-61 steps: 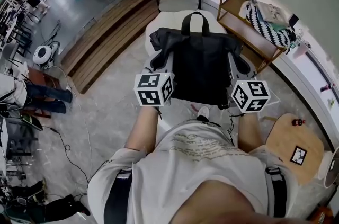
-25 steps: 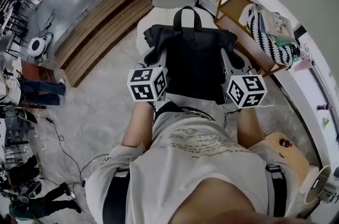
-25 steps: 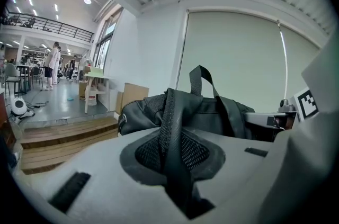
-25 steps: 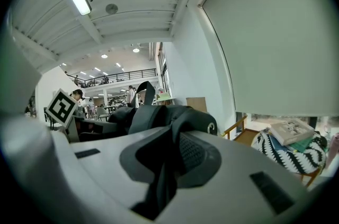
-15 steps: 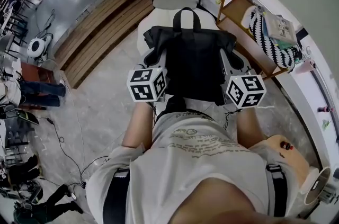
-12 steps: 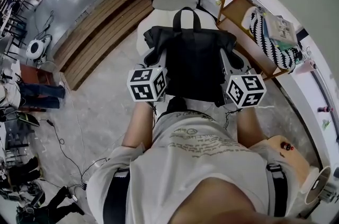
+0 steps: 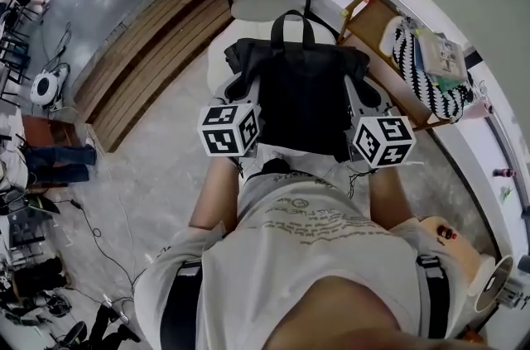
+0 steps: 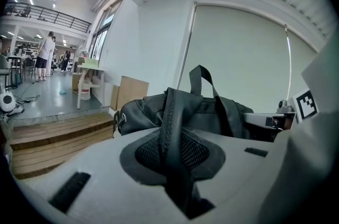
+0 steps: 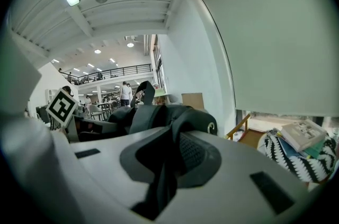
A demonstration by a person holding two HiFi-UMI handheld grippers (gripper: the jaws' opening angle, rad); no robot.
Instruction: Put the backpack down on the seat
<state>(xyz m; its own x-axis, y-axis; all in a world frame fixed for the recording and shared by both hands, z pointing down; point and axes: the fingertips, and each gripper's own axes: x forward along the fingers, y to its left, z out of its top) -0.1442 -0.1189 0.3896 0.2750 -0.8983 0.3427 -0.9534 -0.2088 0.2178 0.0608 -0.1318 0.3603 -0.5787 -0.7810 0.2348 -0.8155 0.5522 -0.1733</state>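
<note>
Left tool: clamping one strap of the backpack.
Right tool: clamping the other, holding it level over the seat.

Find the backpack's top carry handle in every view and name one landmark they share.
Head view: handle at upper centre, atop the backpack.
Left gripper view: handle at centre, looping up before the pale blind.
Right gripper view: handle left of centre, a small dark loop.
Shared landmark: that blind, towards the upper right in all three.
</note>
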